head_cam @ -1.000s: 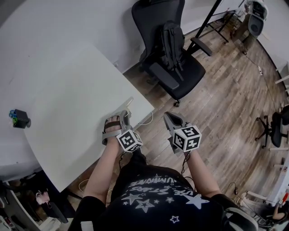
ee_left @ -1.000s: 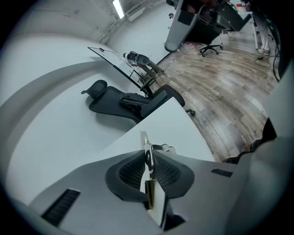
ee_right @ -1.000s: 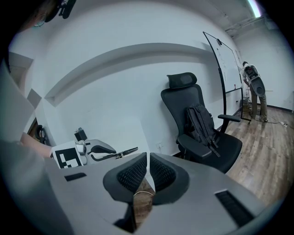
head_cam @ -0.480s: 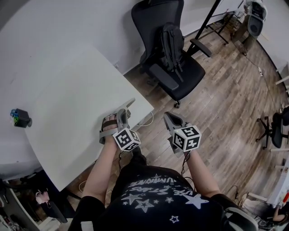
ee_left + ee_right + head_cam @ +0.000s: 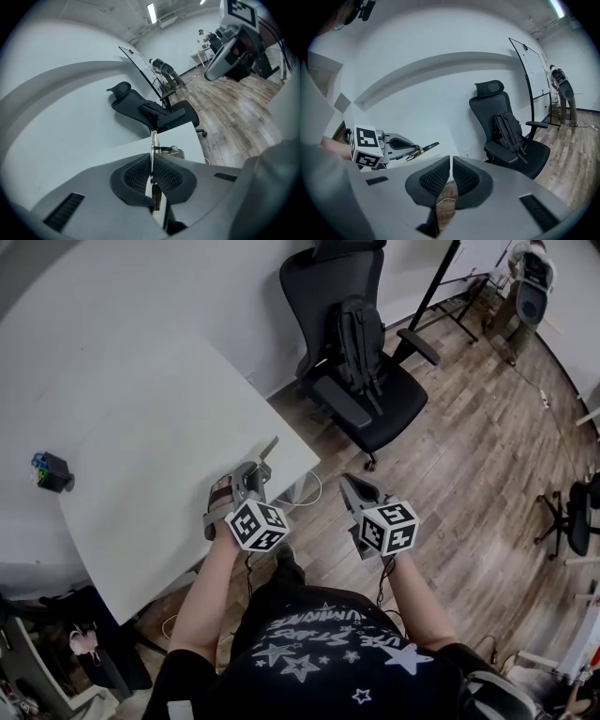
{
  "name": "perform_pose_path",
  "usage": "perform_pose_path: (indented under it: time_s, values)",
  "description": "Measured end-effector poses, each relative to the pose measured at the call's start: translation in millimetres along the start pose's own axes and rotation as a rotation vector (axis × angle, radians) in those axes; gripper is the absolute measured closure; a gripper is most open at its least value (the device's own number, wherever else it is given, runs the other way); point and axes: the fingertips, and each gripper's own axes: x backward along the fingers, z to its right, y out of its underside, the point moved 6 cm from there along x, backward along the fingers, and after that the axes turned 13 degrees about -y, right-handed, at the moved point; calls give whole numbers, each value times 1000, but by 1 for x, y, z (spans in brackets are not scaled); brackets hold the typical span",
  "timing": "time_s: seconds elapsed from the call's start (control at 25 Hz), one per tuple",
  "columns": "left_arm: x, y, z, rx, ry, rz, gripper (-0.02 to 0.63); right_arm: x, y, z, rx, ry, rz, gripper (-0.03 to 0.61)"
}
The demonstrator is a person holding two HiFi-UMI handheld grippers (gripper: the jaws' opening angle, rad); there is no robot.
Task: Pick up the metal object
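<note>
Head view: the left tongs (image 5: 251,472) are clenched on the metal object (image 5: 267,451), a thin flat strip that sticks out past their tips over the near corner of the white surface (image 5: 159,437). The right tongs (image 5: 348,480) hang beside them, apart, over the wooden floor (image 5: 469,474), off the surface's edge. A black office chair (image 5: 361,381) stands beyond both pairs of tongs. A small dark box (image 5: 49,472) sits well away to the left of the left tongs.

Left gripper view: both pads press on the metal object (image 5: 153,140), seen edge-on as a thin upright line between them, its end reaching past the tips. The surface (image 5: 185,138) lies just beyond the tips, the chair (image 5: 154,110) behind it. The right tongs (image 5: 211,75) show at the upper right.

Right gripper view: the right tongs (image 5: 451,159) are closed with only a slit left and nothing between the pads. To their left, the left tongs (image 5: 412,151) hold the metal object (image 5: 426,147), which points towards the chair (image 5: 506,126).
</note>
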Motion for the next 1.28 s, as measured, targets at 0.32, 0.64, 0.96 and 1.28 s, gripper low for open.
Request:
perform_pose_path:
  time_s: [0.32,0.64,0.96,1.28]
  values:
    - [59,-4,-5,153,-17,-15,589,44,4,-25,41,-32,34,528]
    - [132,-8,8,275,-24,-18,591,96,16,-50,57,-61,65,528]
    - [200,5,28,432,-4,-41,591,135,39,-78,82,-90,54,528]
    - [257,18,49,534,-8,-36,591,165,60,-101,114,-120,44,528]
